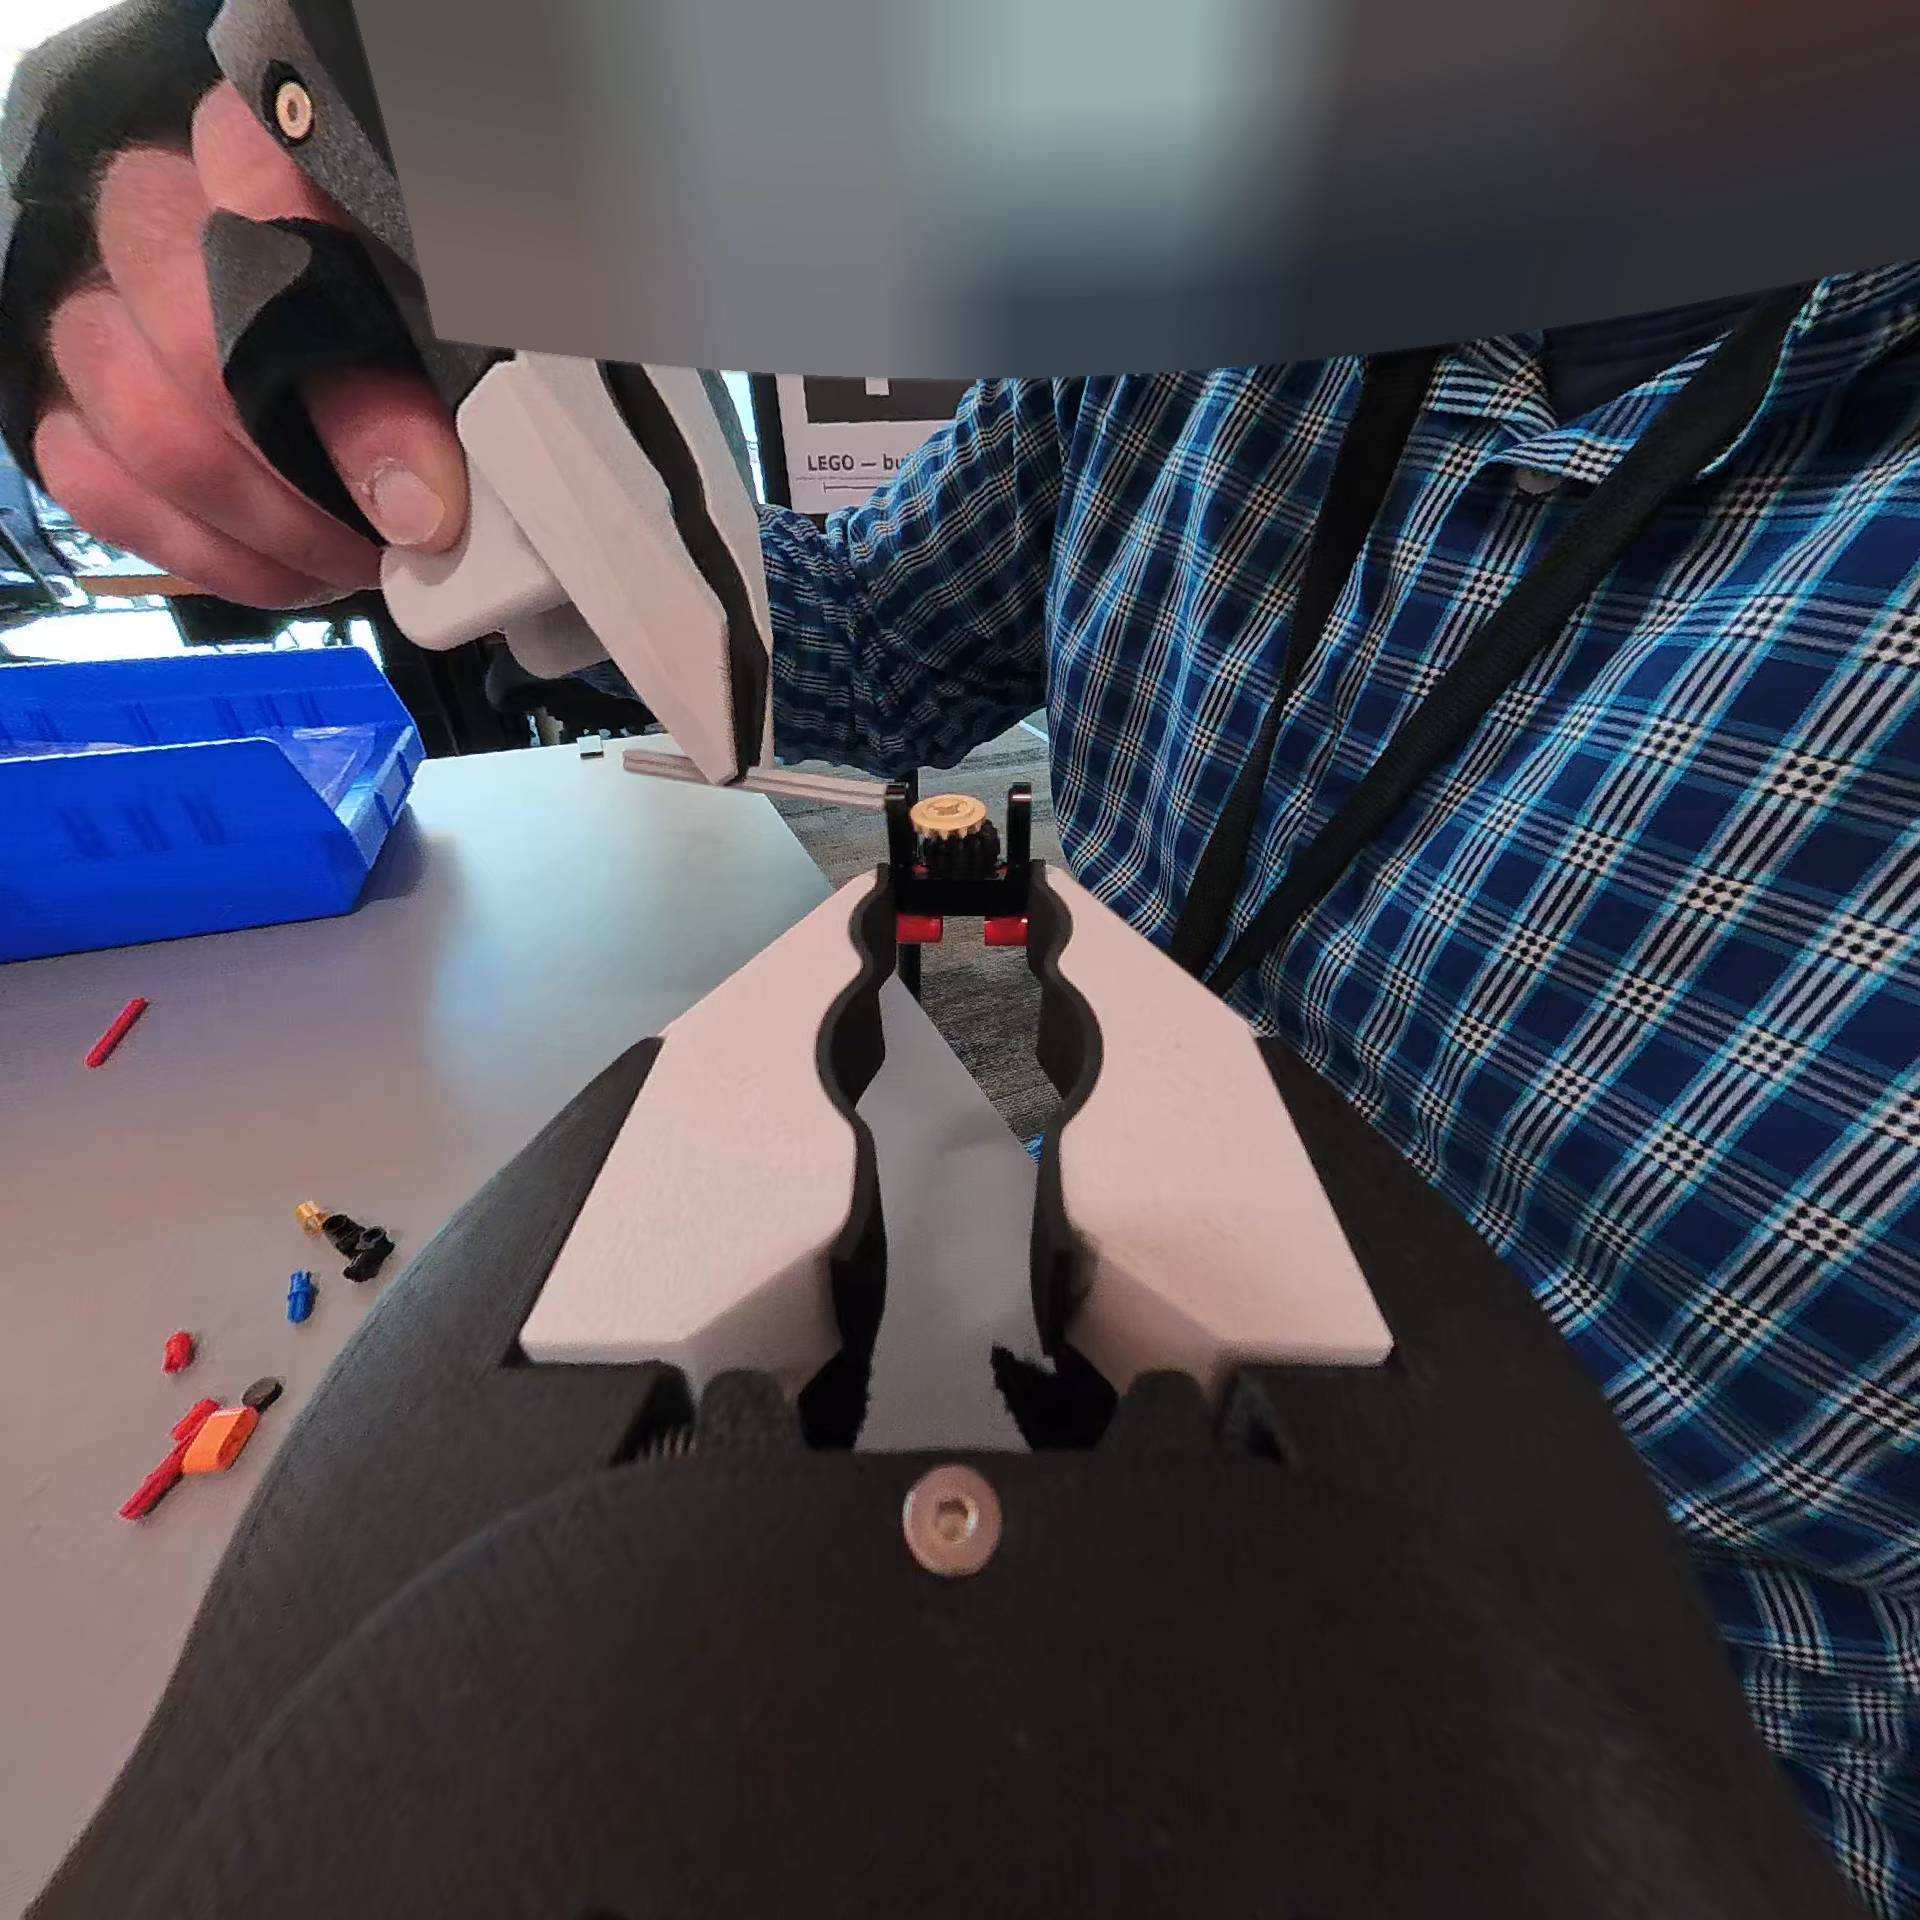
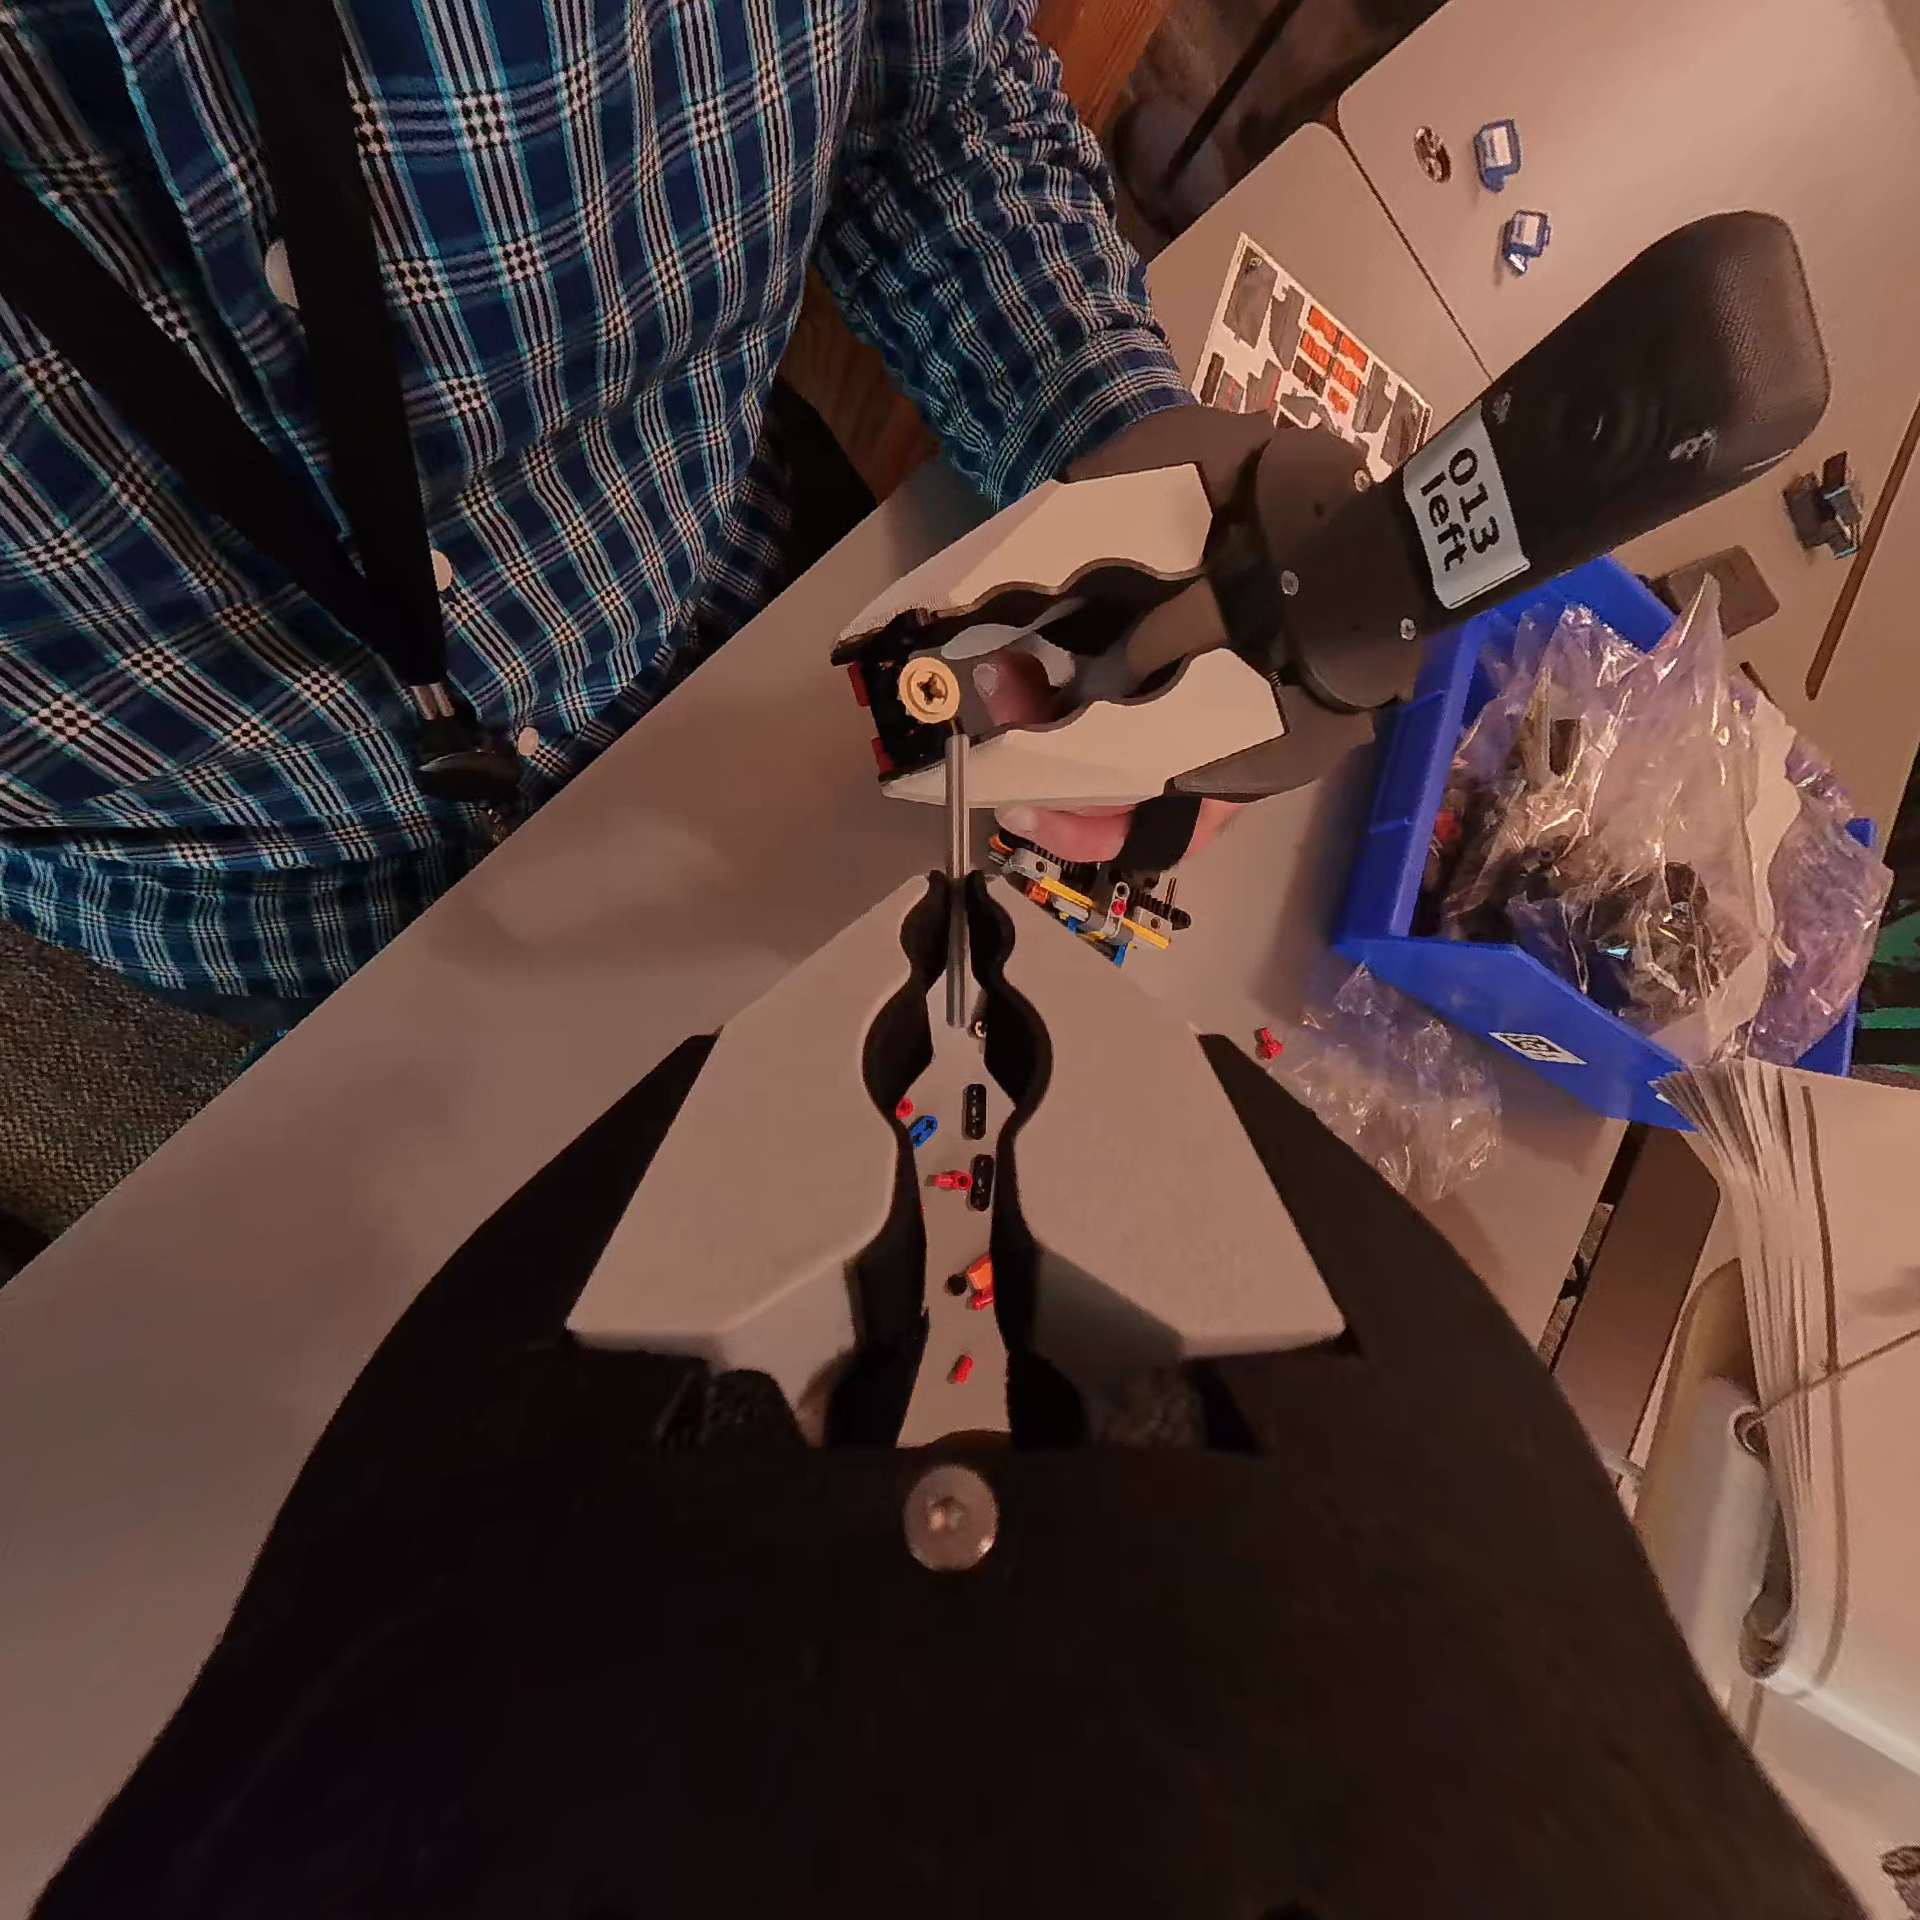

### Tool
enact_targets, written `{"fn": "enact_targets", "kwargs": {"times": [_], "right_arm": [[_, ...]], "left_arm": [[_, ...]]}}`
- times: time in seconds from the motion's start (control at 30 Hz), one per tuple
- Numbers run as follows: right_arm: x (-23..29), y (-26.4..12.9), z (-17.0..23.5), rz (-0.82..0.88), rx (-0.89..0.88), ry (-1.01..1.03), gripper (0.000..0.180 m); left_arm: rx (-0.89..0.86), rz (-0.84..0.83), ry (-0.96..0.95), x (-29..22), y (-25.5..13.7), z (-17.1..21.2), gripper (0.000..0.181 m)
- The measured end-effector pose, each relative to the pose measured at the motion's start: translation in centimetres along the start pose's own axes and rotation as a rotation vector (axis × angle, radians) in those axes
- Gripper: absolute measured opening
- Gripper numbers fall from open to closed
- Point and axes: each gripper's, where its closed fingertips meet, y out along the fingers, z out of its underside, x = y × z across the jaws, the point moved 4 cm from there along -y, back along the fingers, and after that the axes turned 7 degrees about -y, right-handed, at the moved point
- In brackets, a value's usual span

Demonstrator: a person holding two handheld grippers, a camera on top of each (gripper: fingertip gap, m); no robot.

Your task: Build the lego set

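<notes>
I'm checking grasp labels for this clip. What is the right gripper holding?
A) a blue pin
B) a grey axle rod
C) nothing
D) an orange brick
B: the right gripper is shut on the grey axle rod, whose far end meets the black frame with a tan gear held by the left gripper.

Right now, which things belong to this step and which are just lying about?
In use:
- left gripper, shut on the black frame piece with tan gear
- right gripper, shut on the thin grey axle rod

Lying about:
- blue plastic bin of bagged parts
- small loose red, blue and black pins
- part-built yellow and grey assembly
- sticker sheet
</notes>
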Motion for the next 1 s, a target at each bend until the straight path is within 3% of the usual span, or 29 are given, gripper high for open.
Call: {"fn": "enact_targets", "kwargs": {"times": [1.0], "right_arm": [[-0.23, 0.76, -0.47, -0.046, -0.025, -0.085, 0.001]], "left_arm": [[-0.007, 0.030, -0.001, -0.39, 0.27, -0.18, 0.023]]}}
